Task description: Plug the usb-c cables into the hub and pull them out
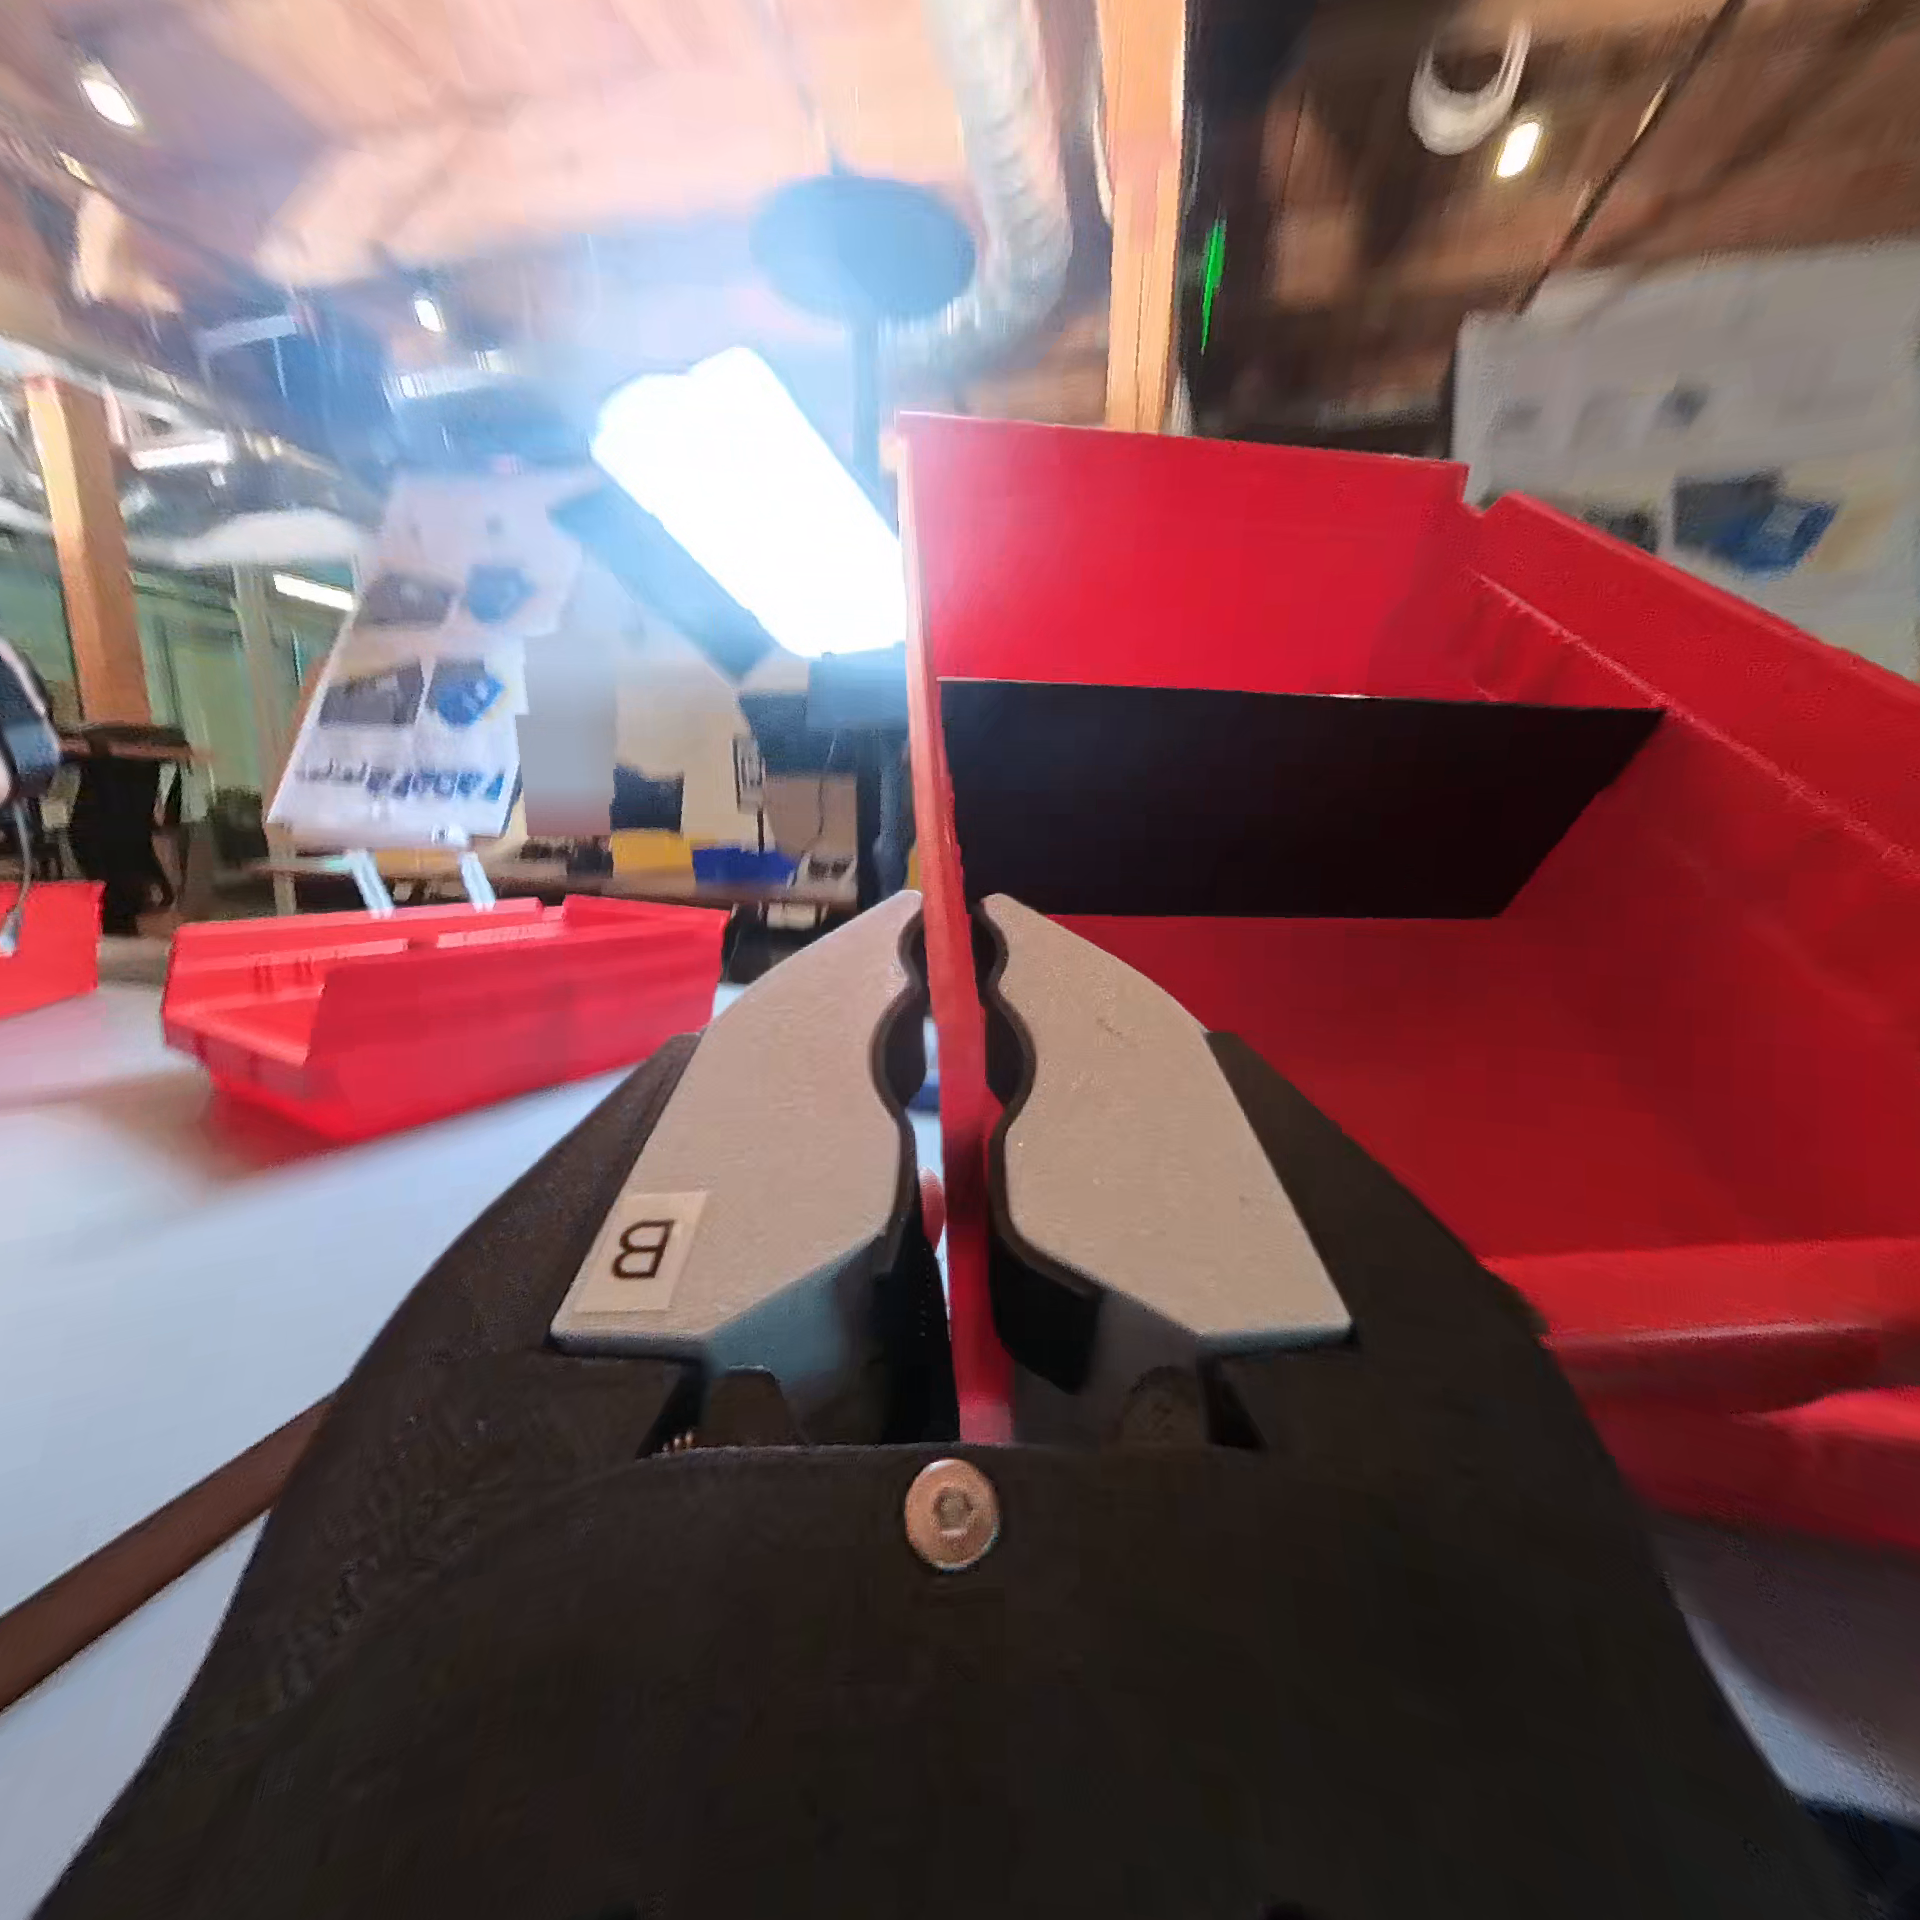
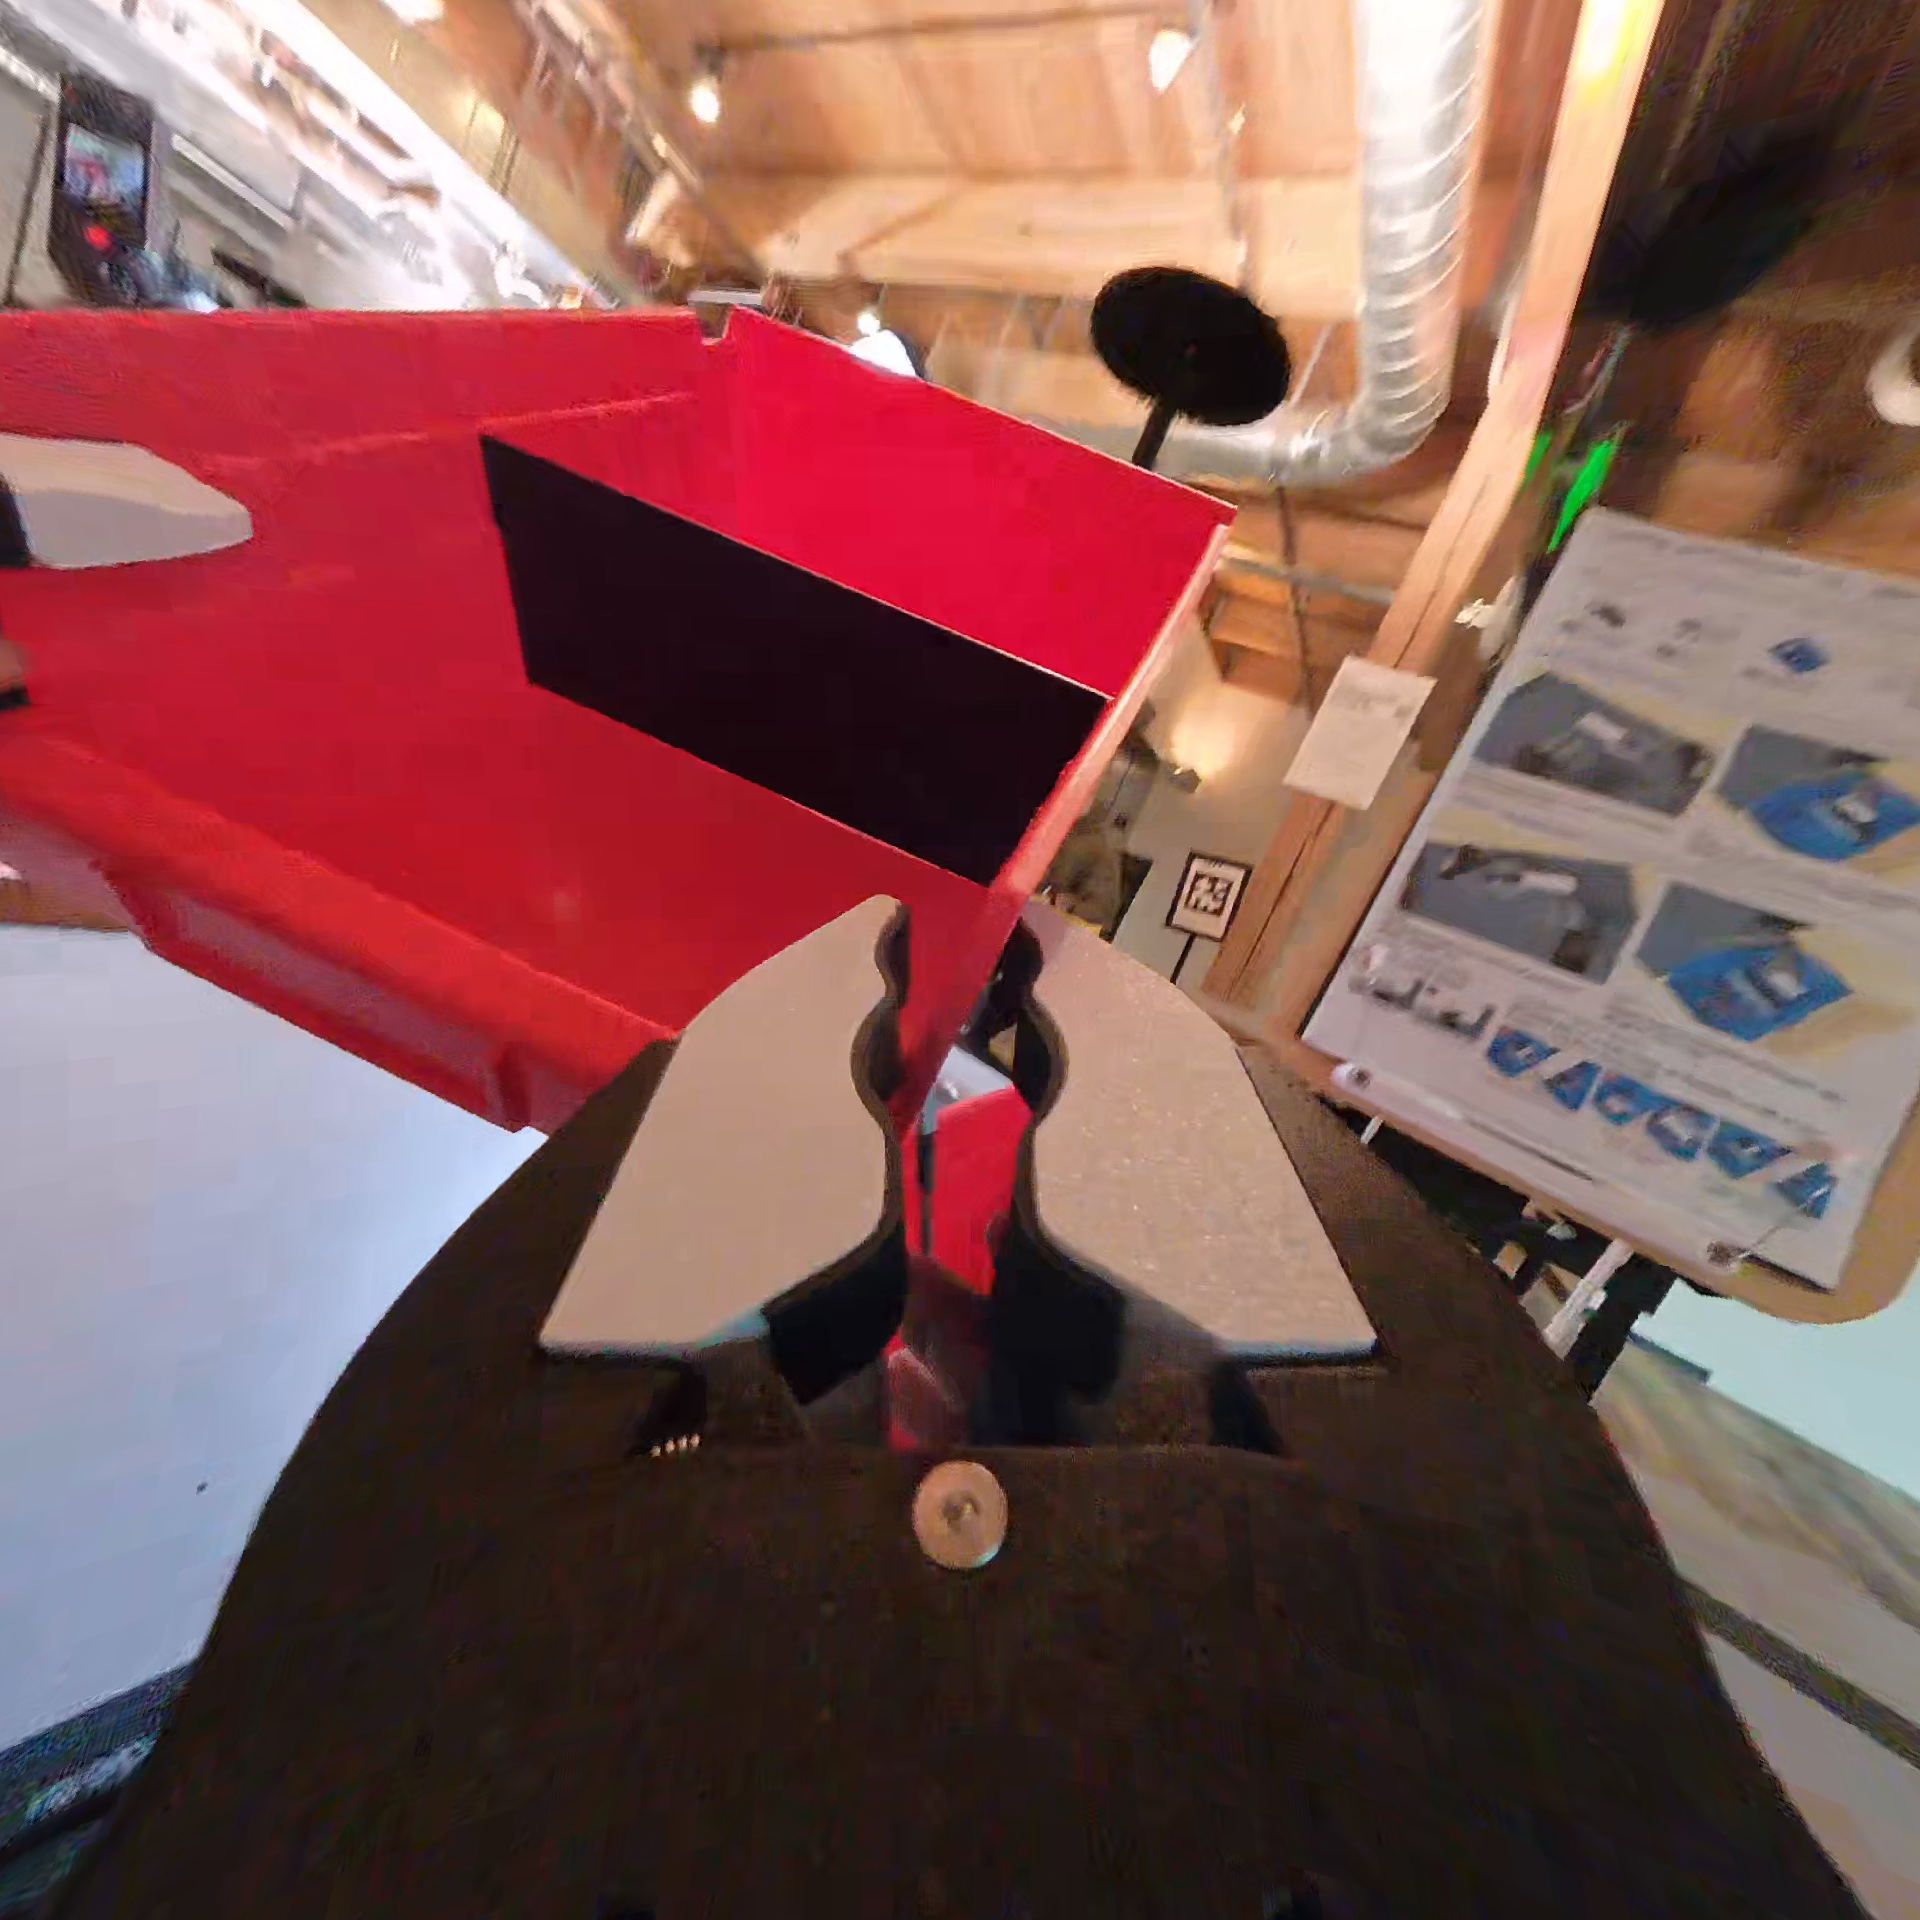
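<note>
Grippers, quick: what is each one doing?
Left gripper: closed on the red bin wall.
Right gripper: closed on the opposite wall.

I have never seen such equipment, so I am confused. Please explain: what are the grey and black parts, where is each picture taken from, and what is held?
No robot here: a person holds one two-finger tool in each hand, with a camera on each looking along its fingers. One picture is from the left tool, the other from the right tool. Each is shut on a side wall of the same red bin, which has a black divider inside and is tilted up. Another red bin rests on the white table. No cables or hub show.
</note>
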